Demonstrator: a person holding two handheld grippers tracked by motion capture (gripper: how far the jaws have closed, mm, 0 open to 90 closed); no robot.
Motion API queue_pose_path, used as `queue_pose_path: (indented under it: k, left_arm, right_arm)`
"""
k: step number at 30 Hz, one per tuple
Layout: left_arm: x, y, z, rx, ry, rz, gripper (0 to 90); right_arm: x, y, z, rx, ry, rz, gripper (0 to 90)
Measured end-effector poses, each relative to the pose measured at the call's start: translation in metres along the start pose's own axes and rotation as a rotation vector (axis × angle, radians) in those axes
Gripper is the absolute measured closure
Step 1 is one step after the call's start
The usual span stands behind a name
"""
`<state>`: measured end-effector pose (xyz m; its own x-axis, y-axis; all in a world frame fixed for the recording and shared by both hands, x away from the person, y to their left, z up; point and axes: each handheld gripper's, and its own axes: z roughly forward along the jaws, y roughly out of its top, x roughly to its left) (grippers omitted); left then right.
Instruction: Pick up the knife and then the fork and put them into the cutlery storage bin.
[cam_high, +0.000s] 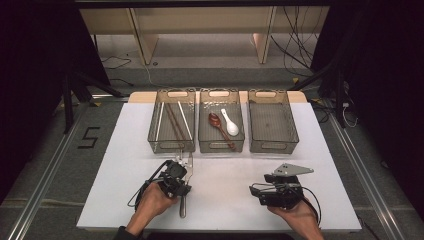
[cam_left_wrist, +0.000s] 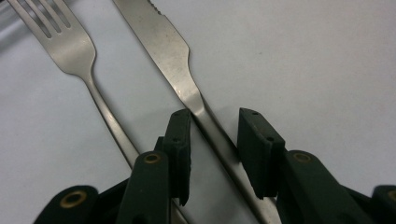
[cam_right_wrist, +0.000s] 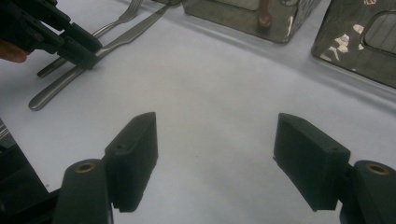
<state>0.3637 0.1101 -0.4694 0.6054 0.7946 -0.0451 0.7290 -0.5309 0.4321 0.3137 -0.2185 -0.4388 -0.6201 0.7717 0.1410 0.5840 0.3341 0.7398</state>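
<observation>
Left bin (cam_high: 171, 120): at eleven o'clock from your left hand; the chopsticks (cam_high: 174, 120) already lie in it, so that sort looks done.
Fork (cam_left_wrist: 70, 44): on the white table (cam_high: 225, 185), just beside the knife on its left side, not yet binned.
Knife (cam_left_wrist: 173, 56): on the table below the left bin, handle toward you at six o'clock; it is the piece in hand and is not lifted.
Left gripper (cam_left_wrist: 214, 135): your jaws straddle the knife handle, with one pad at its edge and a gap on the other side; not clamped as far as I can see.
Middle bin (cam_high: 221, 127): at twelve o'clock; holds the brown spoon (cam_high: 218, 126) and white spoon (cam_high: 230, 123).
Right gripper (cam_right_wrist: 215, 149): jaws wide apart over bare table, holding nothing.
Right bin (cam_high: 272, 127): at one o'clock, nothing in it; I judge the knife and fork still have to go into a bin.
</observation>
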Motion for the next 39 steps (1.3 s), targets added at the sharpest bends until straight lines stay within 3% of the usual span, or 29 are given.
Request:
queue_pose_path:
  k: [17, 23, 31, 39]
  left_arm:
    - [0.0037, -0.0064, -0.0042, 0.015, -0.02, -0.031, 74.8]
    - [0.0036, -0.0088, -0.0058, 0.028, -0.021, -0.018, 78.4]
    - [0.0027, -0.0028, -0.0069, 0.102, -0.042, 0.022, 78.9]
    - [0.0045, -0.0002, -0.0072, 0.144, -0.063, 0.024, 76.6]
  right_arm:
    - [-0.0022, 0.0, -0.0033, -0.01, -0.005, 0.006, 31.5]
    - [-0.0024, 0.0003, -0.0041, -0.01, -0.004, 0.007, 31.6]
    - [-0.0028, 0.0011, -0.004, -0.011, -0.005, 0.007, 31.8]
    - [-0.0031, 0.0016, -0.0046, -0.014, -0.005, 0.006, 31.9]
